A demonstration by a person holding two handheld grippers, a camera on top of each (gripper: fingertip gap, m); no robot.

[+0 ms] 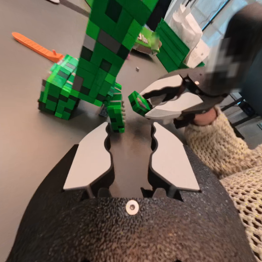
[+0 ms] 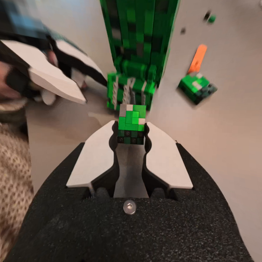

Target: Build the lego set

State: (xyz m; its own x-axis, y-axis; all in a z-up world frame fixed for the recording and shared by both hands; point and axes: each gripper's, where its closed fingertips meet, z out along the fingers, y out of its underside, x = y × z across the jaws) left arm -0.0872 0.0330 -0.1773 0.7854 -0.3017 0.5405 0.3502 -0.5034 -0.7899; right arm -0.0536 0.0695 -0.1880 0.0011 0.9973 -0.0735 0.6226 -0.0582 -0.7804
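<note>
A tall green lego figure [image 1: 104, 46] stands tilted on the grey table, with one blocky foot [image 1: 59, 96] at its left and a thin leg [image 1: 117, 113] hanging at its right. My left gripper [image 1: 130, 126] is open and empty, with its left fingertip just beside that leg. My right gripper [image 1: 146, 106] comes in from the right, shut on a small green foot block [image 1: 138, 102]. In the right wrist view the gripper [image 2: 131, 127] holds this block [image 2: 131, 120] just in front of the figure's studded base [image 2: 130, 90]. The left gripper [image 2: 79, 92] is at the left there.
An orange brick separator [image 1: 36, 46] lies at the back left and also shows in the right wrist view [image 2: 198, 59]. A loose green block [image 2: 197, 87] lies right of the figure. A green ribbed panel [image 1: 173, 46] and white bags [image 1: 185, 25] stand behind. A knit sleeve [image 1: 212, 148] is at the right. Left tips and right tips are each some 20 cm from the orange brick separator [image 1: 36, 46]. The right camera catches it too, in the right wrist view [image 2: 198, 58].
</note>
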